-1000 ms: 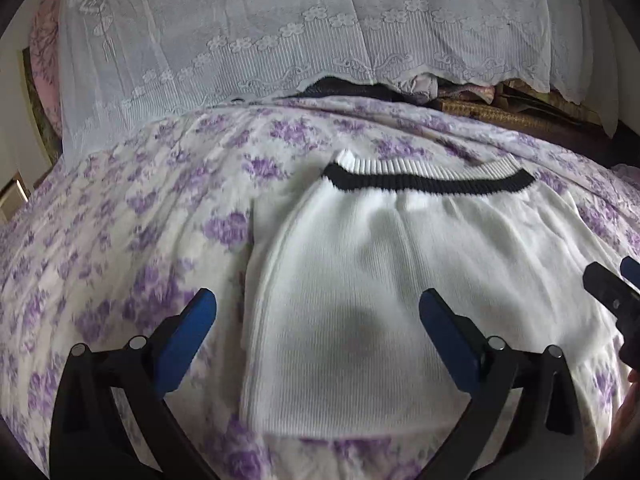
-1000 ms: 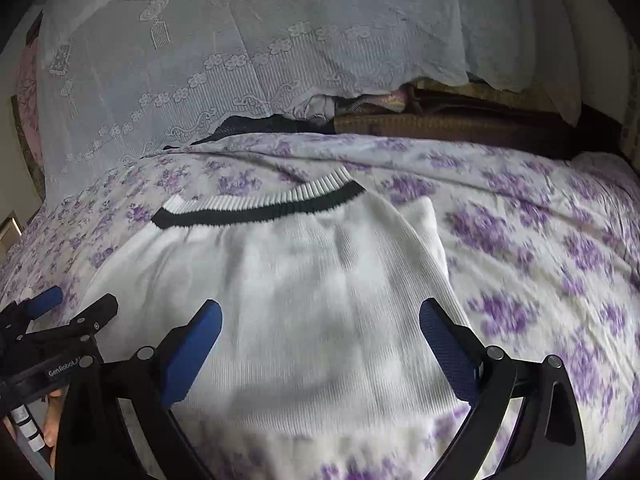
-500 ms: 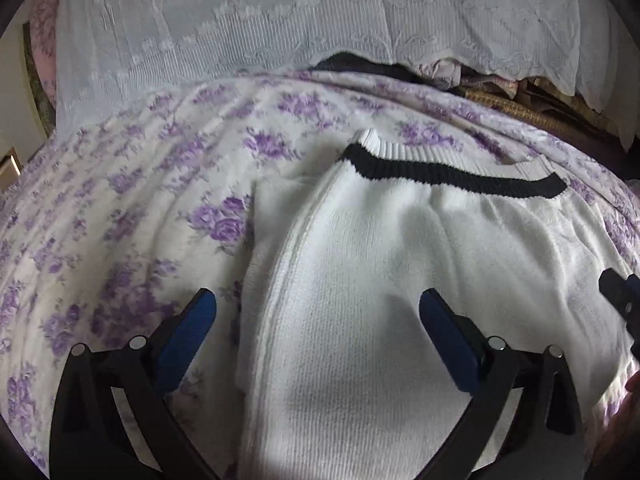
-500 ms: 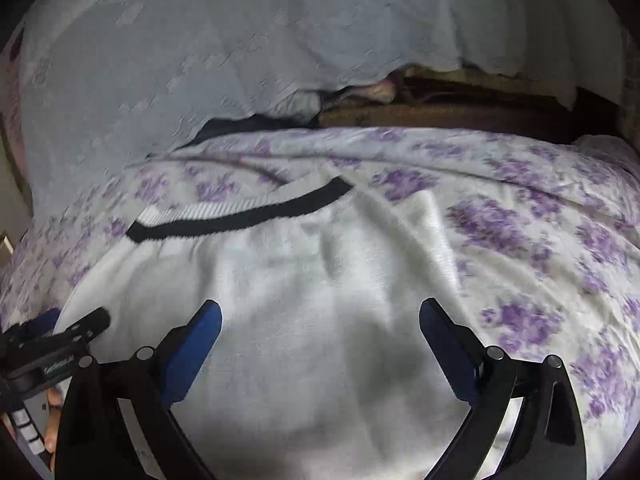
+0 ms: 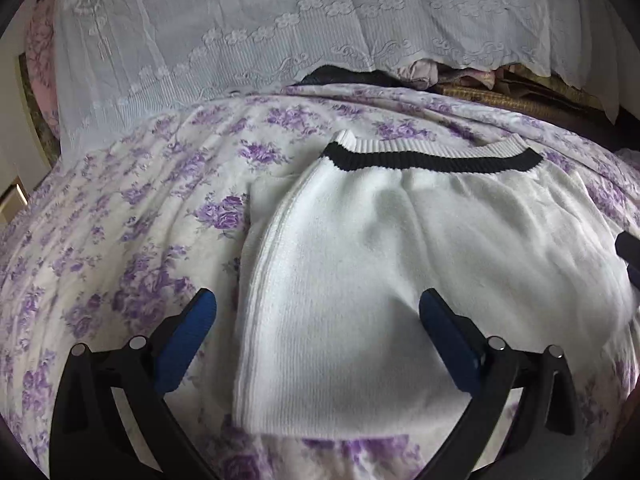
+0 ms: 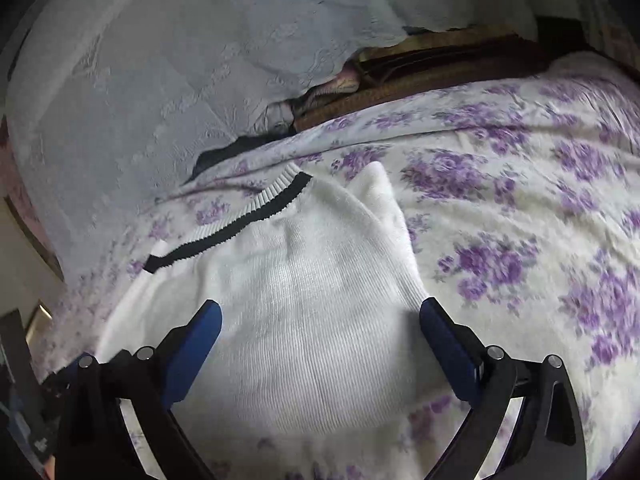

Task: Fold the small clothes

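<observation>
A small white knit garment (image 5: 400, 280) with a black band (image 5: 432, 162) and white ribbed edge at its far end lies flat on the flowered bedspread, its sides folded in. My left gripper (image 5: 318, 316) hovers open over the garment's near left part, nothing between its blue pads. In the right wrist view the same garment (image 6: 304, 300) lies under my right gripper (image 6: 320, 320), which is open and empty above the near right part. The right gripper's tip (image 5: 628, 246) shows at the left view's right edge.
The bedspread (image 5: 120, 220) is white with purple flowers and extends left and right (image 6: 520, 240) of the garment. A white lace cloth (image 5: 240, 32) hangs behind the bed. Dark and brown bundled items (image 6: 420, 72) lie along the bed's far edge.
The right wrist view has tilted and swung, so the garment now sits lower left in it. The left view shifted slightly back. Both grippers stayed open; the garment did not move.
</observation>
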A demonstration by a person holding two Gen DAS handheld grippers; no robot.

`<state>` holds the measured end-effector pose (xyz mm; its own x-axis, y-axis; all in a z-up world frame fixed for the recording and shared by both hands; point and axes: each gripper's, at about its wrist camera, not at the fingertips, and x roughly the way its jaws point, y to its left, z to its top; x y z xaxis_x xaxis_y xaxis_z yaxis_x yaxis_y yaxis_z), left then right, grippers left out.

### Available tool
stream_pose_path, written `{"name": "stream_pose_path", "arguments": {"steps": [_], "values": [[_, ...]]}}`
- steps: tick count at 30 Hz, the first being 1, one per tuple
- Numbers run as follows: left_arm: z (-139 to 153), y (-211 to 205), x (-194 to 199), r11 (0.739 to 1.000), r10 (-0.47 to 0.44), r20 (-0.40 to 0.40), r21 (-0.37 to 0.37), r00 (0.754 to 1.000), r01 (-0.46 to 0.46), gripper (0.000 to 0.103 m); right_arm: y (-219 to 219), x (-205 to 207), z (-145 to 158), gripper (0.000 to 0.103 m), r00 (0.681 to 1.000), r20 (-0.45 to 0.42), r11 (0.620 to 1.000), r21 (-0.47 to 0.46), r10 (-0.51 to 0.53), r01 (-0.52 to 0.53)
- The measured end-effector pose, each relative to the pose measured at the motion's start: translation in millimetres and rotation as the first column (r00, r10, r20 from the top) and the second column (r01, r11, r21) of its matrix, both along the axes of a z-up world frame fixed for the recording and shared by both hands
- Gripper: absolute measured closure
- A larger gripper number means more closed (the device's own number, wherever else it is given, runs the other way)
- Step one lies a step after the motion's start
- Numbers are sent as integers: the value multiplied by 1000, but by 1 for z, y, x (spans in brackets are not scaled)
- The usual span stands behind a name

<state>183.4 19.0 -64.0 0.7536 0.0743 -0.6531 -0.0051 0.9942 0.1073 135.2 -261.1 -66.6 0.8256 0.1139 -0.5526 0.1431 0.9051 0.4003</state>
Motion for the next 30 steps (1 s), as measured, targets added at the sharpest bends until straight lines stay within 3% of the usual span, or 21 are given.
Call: {"name": "stream_pose_path", "arguments": {"steps": [6, 13, 20, 26, 30], "values": [[5, -13, -27, 998, -35, 41, 48, 999, 33, 4, -28, -23, -14, 3, 995, -39, 985, 140, -92, 96], [7, -5, -36, 1000, -2, 47, 29, 999, 1, 4, -20, -49, -16, 3, 998, -31, 987, 154, -50, 54], [8, -4, -39, 1000, -1, 56, 28, 998, 0, 4, -15, -65, -16, 3, 1000, -26, 969, 249, 4, 2], [11, -6, -30, 1000, -5, 45, 0, 999, 5, 4, 0, -48, -17, 3, 995, -57, 950, 306, 83, -62], [14, -11, -12, 1000, 6, 44, 8, 999, -7, 4, -6, -17, -19, 3, 996, -83, 941, 339, 18, 11]]}}
